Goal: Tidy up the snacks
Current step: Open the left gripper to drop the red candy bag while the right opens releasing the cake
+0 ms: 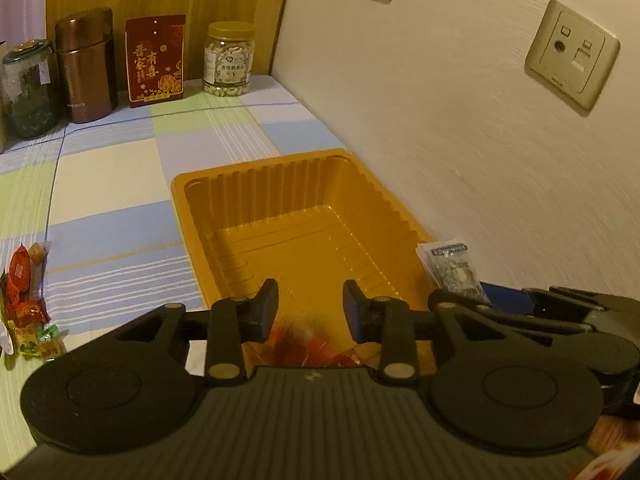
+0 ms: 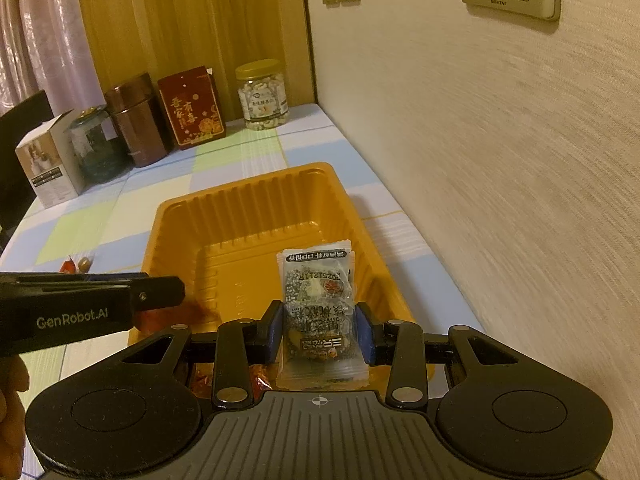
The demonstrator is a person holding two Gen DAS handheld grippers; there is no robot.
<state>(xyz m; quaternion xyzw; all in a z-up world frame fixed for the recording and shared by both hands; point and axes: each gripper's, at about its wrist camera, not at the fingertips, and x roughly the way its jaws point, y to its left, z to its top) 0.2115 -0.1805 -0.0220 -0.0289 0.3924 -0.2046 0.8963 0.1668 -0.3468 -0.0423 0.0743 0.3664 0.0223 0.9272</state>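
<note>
Holding the clear packet (image 2: 318,316) pinched in your right gripper (image 2: 320,334), lower it into the orange tray (image 2: 256,200) (left gripper (image 1: 310,312) open, red snack (image 1: 296,338) beneath) before releasing

Clear snack packet (image 2: 318,304) upright over orange tray (image 2: 240,216); red wrapped snacks (image 1: 304,340) inside

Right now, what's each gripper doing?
Left gripper: open, nothing between its pads; red snack lies below in the tray.
Right gripper: shut on a clear snack packet.
</note>
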